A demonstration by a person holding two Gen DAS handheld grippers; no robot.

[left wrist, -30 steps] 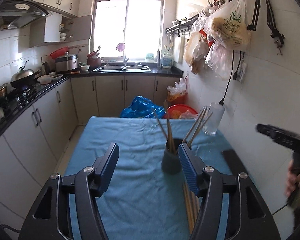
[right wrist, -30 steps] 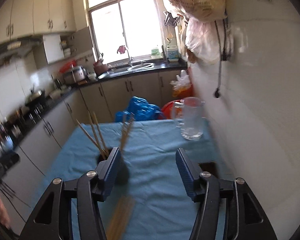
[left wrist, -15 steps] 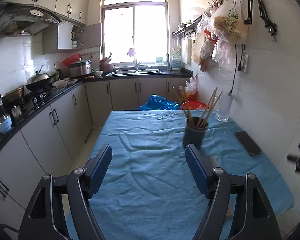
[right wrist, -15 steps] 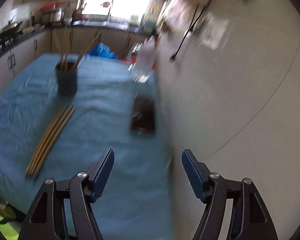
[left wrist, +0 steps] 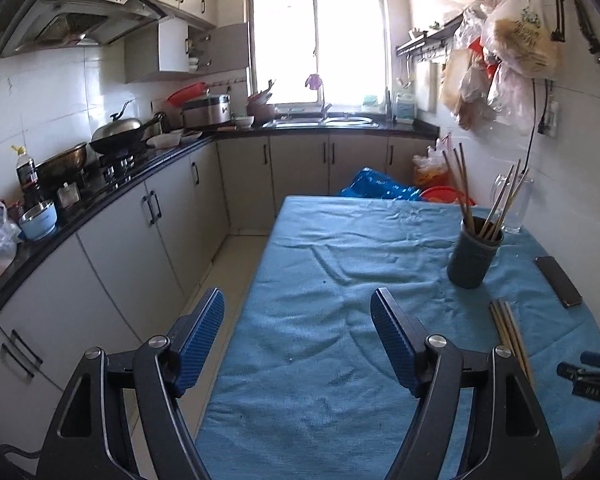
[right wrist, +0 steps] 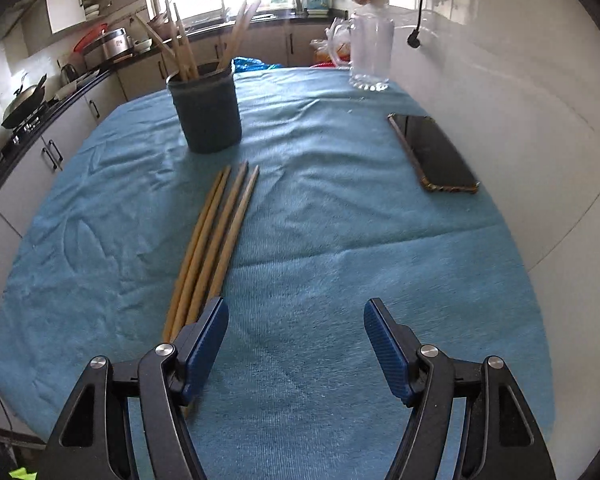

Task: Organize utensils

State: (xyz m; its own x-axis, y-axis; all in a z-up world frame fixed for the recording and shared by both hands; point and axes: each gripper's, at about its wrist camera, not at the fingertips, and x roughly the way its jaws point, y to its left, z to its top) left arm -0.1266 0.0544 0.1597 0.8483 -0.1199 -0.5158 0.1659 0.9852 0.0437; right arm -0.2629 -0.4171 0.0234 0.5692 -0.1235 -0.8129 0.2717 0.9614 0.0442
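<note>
Several loose wooden chopsticks [right wrist: 214, 236] lie side by side on the blue cloth of the table [right wrist: 340, 216]. Behind them stands a dark round holder [right wrist: 206, 110] with several chopsticks upright in it. My right gripper [right wrist: 296, 320] hangs open just above the cloth; its left finger covers the near ends of the loose chopsticks and nothing lies between the pads. In the left wrist view the holder [left wrist: 474, 256] and the loose chopsticks [left wrist: 510, 334] are at the right. My left gripper [left wrist: 298, 314] is open and empty over the table's left edge.
A black phone [right wrist: 432, 152] lies by the white wall at the right, and a glass jug [right wrist: 370, 54] stands at the table's far end. Kitchen cabinets and a counter [left wrist: 112, 196] with pots run along the left across a narrow floor strip. The right gripper's tool [left wrist: 592, 372] shows at the lower right of the left wrist view.
Both grippers have opened wider. The left one pulled back and to the left from the holder. The right one swung down toward the cloth, ending close over the loose chopsticks.
</note>
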